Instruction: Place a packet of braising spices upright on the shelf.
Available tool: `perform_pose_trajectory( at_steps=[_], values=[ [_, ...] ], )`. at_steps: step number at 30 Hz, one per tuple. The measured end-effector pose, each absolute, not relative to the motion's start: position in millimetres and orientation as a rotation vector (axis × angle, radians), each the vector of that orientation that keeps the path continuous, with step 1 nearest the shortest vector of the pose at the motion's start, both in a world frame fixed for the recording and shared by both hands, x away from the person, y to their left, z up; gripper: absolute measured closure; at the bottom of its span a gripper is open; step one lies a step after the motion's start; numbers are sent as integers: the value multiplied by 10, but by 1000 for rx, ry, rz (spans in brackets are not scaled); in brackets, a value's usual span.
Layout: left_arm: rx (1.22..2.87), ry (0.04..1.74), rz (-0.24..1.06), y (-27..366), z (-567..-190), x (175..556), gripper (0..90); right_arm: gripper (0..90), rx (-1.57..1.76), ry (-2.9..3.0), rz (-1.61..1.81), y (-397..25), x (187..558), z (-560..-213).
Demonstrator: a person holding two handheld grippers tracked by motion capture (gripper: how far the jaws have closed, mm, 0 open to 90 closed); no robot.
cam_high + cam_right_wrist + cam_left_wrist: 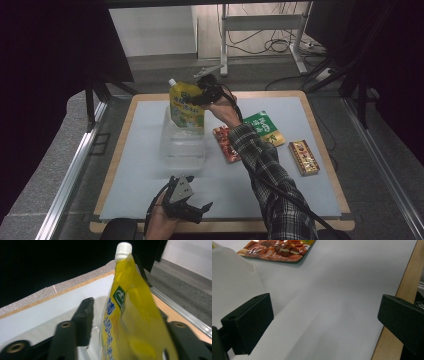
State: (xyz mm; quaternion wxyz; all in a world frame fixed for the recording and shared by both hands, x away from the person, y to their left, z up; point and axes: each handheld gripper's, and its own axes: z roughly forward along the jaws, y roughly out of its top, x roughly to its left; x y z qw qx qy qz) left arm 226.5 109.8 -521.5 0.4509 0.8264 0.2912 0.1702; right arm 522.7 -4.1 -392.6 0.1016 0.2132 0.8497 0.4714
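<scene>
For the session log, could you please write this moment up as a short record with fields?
Surface: white mat on a wooden table
Right claw: shut on the yellow spouted pouch, held upright above the clear container
Left claw: open, holding nothing, near the table's near edge
Pouch cap: white, on
Lying flat: red snack packet, green packet, red and gold box

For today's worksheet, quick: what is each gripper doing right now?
Left gripper: open, holding nothing, low over the mat.
Right gripper: closed on the yellow spouted pouch, above the clear container.
</scene>
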Motion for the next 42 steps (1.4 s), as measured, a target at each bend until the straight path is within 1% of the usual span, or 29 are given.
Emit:
perform_pose_trajectory(
  at_steps=[3, 4, 5, 6, 8, 18, 19, 20, 21, 22, 23, 24, 27, 33, 42],
  values=[
    [2043, 720, 419, 1096, -5218, 2266, 1, 375, 640, 2508, 1377, -106, 5219, -3934],
    [2043, 720, 419, 1096, -5218, 2266, 1, 375, 640, 2508, 1377, -106, 5219, -3934],
    [2043, 720, 418, 1095, -5220, 2267, 1, 344, 650, 2511, 1375, -128, 5214, -3929],
    [2043, 720, 418, 1095, -5220, 2267, 1, 344, 650, 2511, 1375, -128, 5214, -3929],
    [2043, 721, 417, 1097, -5221, 2268, 1, 297, 661, 2509, 1367, -170, 5195, -3922],
    [2043, 720, 413, 1083, -5229, 2267, 1, 217, 675, 2522, 1349, -339, 5163, -3952],
    [2043, 722, 414, 1084, -5229, 2267, 1, 192, 679, 2527, 1352, -388, 5157, -3956],
    [2043, 722, 414, 1084, -5229, 2267, 1, 192, 679, 2527, 1352, -388, 5157, -3956],
    [2040, 725, 412, 1093, -5228, 2270, 1, 164, 678, 2520, 1353, -437, 5149, -3958],
    [2040, 725, 412, 1093, -5228, 2270, 1, 164, 678, 2520, 1353, -437, 5149, -3958],
    [2033, 729, 413, 1104, -5227, 2274, 1, 125, 675, 2508, 1353, -486, 5128, -3957],
    [2033, 729, 413, 1104, -5227, 2274, 1, 125, 675, 2508, 1353, -486, 5128, -3957],
    [2017, 730, 402, 1117, -5223, 2276, 1, 86, 669, 2508, 1348, -567, 5084, -3957],
    [2000, 708, 397, 1106, -5214, 2263, 0, 53, 661, 2508, 1325, -686, 4986, -3986],
    [1986, 725, 387, 1149, -5213, 2289, 0, 46, 677, 2510, 1301, -894, 4872, -4038]
  ],
)
